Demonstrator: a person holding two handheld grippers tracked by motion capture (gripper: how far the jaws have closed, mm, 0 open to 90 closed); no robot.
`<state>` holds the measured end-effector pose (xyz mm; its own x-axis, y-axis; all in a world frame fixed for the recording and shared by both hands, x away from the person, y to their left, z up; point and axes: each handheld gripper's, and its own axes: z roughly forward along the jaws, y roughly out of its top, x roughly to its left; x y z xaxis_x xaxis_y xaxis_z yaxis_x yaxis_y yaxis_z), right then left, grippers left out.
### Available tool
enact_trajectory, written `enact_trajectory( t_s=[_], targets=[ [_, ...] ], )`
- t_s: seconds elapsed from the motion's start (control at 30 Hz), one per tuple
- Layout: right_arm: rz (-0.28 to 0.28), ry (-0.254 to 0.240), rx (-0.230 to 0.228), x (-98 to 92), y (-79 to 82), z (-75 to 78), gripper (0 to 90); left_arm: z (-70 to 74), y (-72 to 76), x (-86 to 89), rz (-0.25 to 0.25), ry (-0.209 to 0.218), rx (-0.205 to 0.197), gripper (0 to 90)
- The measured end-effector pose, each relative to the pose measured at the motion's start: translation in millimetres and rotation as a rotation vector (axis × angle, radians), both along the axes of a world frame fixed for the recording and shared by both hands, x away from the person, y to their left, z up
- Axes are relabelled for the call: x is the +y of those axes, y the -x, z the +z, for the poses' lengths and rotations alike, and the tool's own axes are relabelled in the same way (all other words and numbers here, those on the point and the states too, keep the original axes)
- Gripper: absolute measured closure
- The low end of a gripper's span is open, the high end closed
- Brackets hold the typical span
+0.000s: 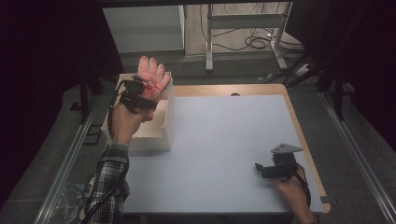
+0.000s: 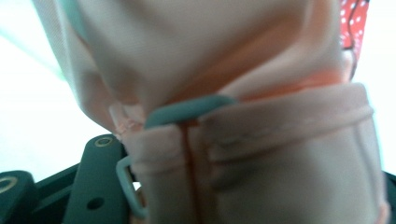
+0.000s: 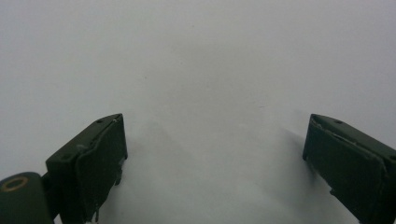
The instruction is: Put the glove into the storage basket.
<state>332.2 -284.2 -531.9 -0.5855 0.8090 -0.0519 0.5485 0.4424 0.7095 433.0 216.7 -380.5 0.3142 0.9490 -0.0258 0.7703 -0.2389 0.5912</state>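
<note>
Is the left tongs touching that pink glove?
Touching. The left gripper view shows the pink glove pressed between the left tongs, its cuff against the black jaw.

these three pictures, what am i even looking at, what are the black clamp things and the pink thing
A person sits at a table holding a hand-operated pair of black tongs in each hand. The high view looks down from above; the other two come from cameras riding on the tongs. The left tongs are shut on a pale pink glove, raised over a white box at the table's left edge. Up close, the left gripper view shows the glove's cuff. The right tongs rest open and empty over bare tabletop.
</note>
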Motion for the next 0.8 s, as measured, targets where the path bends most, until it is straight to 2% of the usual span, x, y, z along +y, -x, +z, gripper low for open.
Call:
enact_trajectory(
  t_s=[0.27,0.3,0.33,0.5,0.63,0.8],
  targets=[
    [-0.001,0.0,0.0,0.0,0.0,0.0,6.5,-29.5,-6.2,8.6,0.045,0.015,0.013,42.3],
    [-0.001,0.0,0.0,0.0,0.0,0.0,6.5,-37.6,-8.6,9.5,0.057,0.021,0.019,42.3],
    [-0.001,0.0,0.0,0.0,0.0,0.0,6.5,-37.6,-8.6,9.5,0.057,0.021,0.019,42.3],
    [-0.001,0.0,0.0,0.0,0.0,0.0,6.5,-57.4,-15.8,9.7,0.081,0.025,0.034,42.1],
    [-0.001,0.0,0.0,0.0,0.0,0.0,6.5,-72.2,-23.8,6.2,0.092,0.016,0.062,41.6],
    [-0.001,0.0,0.0,0.0,0.0,0.0,6.5,-80.9,-30.6,0.9,0.106,0.006,0.088,41.0]
  ],
)
